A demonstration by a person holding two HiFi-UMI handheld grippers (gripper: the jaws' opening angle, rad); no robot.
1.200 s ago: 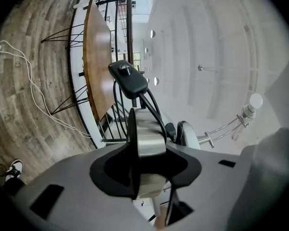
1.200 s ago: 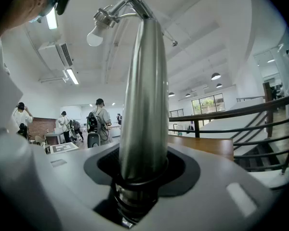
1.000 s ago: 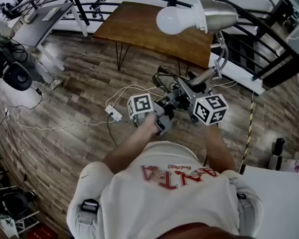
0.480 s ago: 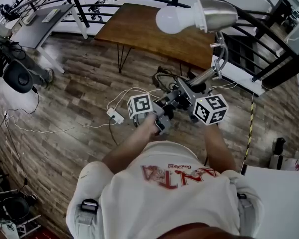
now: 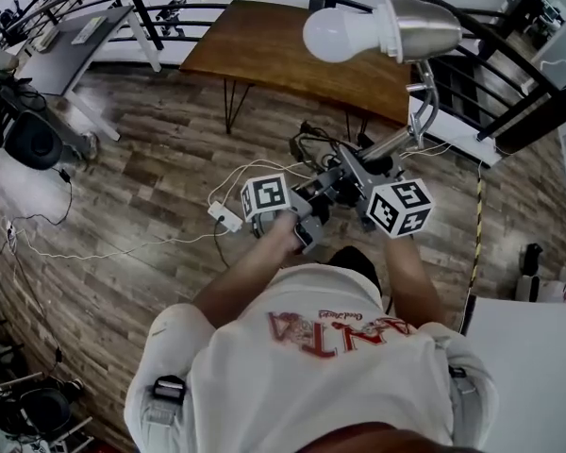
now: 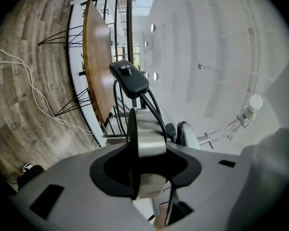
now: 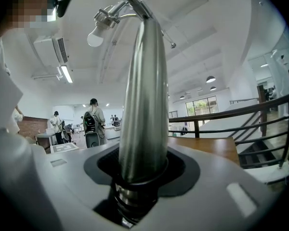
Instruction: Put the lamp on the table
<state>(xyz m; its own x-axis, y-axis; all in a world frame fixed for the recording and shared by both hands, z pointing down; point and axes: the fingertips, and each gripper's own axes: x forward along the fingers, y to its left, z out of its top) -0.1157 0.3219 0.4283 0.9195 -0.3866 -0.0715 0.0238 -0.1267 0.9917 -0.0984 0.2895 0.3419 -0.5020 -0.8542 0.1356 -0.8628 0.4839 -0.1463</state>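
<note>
**Left tool and right tool both clamped on the lamp; walking it to the counter**

Nearest first. The left tool's jaws pinch the brushed-metal base, held edge-on. The black cord and its inline switch run out past the jaws. The right tool's jaws are closed round the thick lower end of the tapered stem, with no gap showing at the pads. The lamp is wholly in the air in front of my chest. Its stem slants up and away to the shade and white bulb.

Change over the last second: both grips are the same, and the tools sit in the same place relative to my body. A dark shoe now shows just below the tools, where only floor showed before. The white power strip has shifted in the head view. Reading: I am stepping forward. This is the carry phase, with no regrasp.

Farther out, the counter stands on hairpin legs in front of the black railing. The base is still well short of it. Judgement: more walking is needed, and the base must turn flat before lowering. Loose cables lie on the floor ahead, so I should mind my feet.
</note>
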